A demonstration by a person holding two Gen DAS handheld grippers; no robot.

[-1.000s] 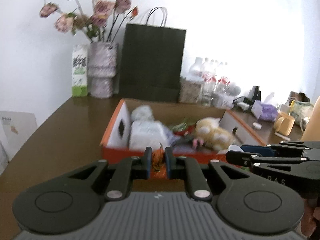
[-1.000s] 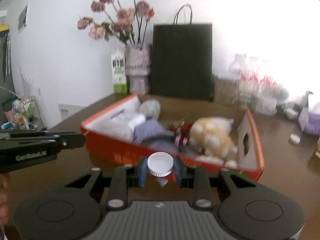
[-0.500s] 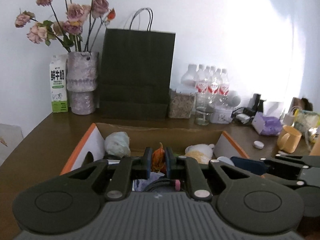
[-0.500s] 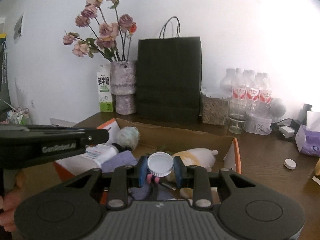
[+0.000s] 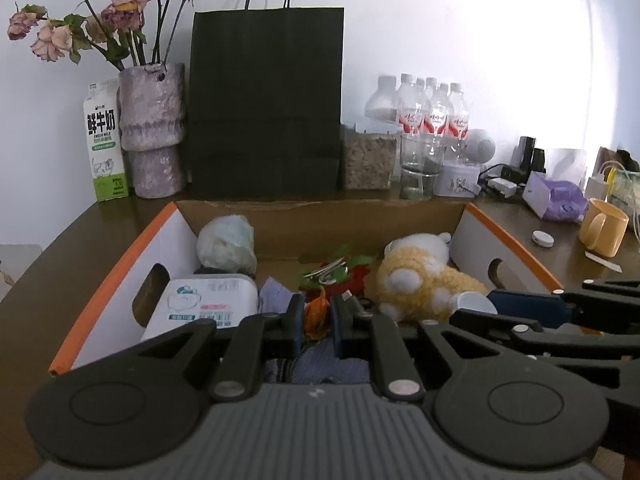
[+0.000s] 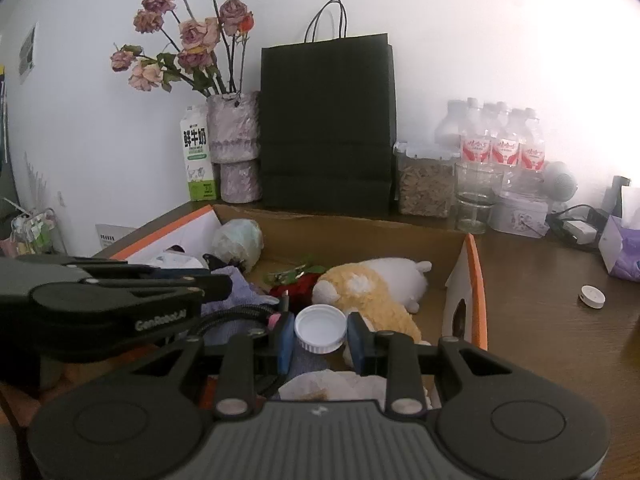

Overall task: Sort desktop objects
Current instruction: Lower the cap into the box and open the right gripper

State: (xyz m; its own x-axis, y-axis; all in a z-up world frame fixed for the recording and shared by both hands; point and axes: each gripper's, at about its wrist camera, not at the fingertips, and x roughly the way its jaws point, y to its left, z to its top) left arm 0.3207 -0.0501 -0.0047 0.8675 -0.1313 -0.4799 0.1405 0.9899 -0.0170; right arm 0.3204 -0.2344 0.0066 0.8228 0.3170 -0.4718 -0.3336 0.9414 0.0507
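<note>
Wood table (image 6: 552, 320) fills the room's corner, brown and shiny. On it sits a big open cardboard box (image 5: 320, 220) with orange edges. Behind the box a tall black paper bag (image 5: 266, 100) stands against the wall. Next to the bag is a purple vase (image 5: 154, 128) with dried pink roses, and beside that a milk carton (image 5: 102, 140). Water bottles (image 6: 496, 136) stand in a bunch on the other side of the bag.

Inside the box lies a yellow and white plush toy (image 5: 420, 280), near the right wall. A white pack of wipes (image 5: 204, 304) lies near the left wall, with a crumpled pale bag (image 5: 226, 246) behind it. A red fake flower (image 5: 340, 274) lies in the middle.

Both tools are over the near part of the box, side by side. The right gripper (image 6: 320, 334) is clamped on a white bottle cap (image 6: 320, 330), open side up. The left gripper (image 5: 316, 318) is squeezed tight on a small orange dried flower (image 5: 316, 314).

A yellow mug (image 5: 604, 226) and another white cap (image 6: 593, 297) sit on the table, right of the box.
</note>
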